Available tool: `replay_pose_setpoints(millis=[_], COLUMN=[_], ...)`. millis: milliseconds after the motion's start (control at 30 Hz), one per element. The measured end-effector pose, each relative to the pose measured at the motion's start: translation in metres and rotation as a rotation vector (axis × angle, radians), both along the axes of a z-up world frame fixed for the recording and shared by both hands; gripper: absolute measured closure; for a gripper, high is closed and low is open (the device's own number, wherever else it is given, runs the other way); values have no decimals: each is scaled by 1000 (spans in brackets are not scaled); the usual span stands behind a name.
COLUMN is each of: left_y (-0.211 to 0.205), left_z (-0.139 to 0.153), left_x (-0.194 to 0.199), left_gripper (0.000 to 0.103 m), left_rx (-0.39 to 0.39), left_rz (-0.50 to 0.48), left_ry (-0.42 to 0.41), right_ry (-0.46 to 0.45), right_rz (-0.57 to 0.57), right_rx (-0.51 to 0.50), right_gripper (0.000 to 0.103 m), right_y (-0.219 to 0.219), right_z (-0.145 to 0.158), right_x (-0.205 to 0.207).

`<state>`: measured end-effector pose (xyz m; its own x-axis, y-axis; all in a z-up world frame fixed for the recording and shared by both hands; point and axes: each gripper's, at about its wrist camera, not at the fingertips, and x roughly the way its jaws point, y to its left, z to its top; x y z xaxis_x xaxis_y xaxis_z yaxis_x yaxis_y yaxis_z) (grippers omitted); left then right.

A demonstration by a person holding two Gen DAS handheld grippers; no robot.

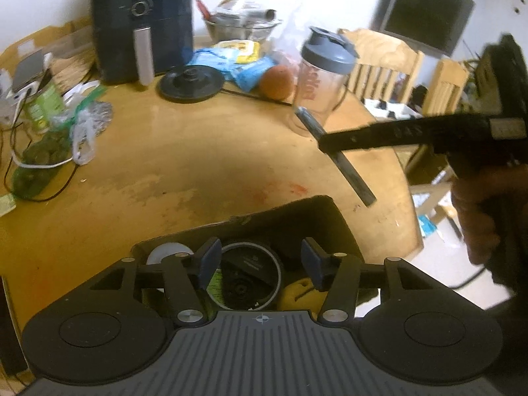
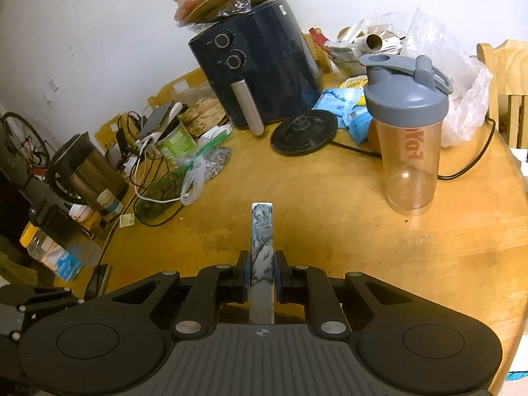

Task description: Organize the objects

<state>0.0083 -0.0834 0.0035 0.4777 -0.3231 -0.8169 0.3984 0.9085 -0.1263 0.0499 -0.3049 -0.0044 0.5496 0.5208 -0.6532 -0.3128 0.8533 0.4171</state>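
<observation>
My left gripper point(image 1: 260, 260) hangs open over a brown cardboard box point(image 1: 297, 209) at the table's near edge, with nothing between its pads. Below the fingers, inside the box, lie a round black container with a clear rim point(image 1: 246, 277), a white roll point(image 1: 165, 253) and a yellow item point(image 1: 297, 293). My right gripper point(image 2: 261, 274) is shut on a flat grey marbled bar point(image 2: 262, 231) that sticks out forward above the table. In the left wrist view the right gripper point(image 1: 325, 142) holds the bar point(image 1: 351, 173) tilted, above and to the right of the box.
On the round wooden table point(image 2: 330, 224) stand a clear shaker bottle with a grey lid point(image 2: 407, 138), a dark air fryer point(image 2: 260, 62), a black kettle base point(image 2: 303, 132), a green can point(image 2: 176, 142), bags and cables at the left. Wooden chairs point(image 1: 382, 59) stand beyond the right edge.
</observation>
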Motion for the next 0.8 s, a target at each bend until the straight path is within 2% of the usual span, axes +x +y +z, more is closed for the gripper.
replay_pose_setpoints(millis=[100,167,200,600,800], left_y=[5,9,11,30,38], left_z=[1,3,4,9,11], left_x=[0,-1,-1,-8,-13], left_gripper=[45,33,31,23,10], left_rx=[-4,-12,-16,-8,-5], left_rz=[62,101,124,293,350], left_ry=[-3,-8,-13,-24,-32], right_ry=[1,2,1,-70,-85], right_rz=[26,50,60,227,350], right_rx=[-3,-3,-4,-33,-86], right_gripper=[86,86,86,86,85], right_y=[3,5,6,33,57], right_z=[0,0,1,23,23], right_x=[-2,-3,-4,-8,-13])
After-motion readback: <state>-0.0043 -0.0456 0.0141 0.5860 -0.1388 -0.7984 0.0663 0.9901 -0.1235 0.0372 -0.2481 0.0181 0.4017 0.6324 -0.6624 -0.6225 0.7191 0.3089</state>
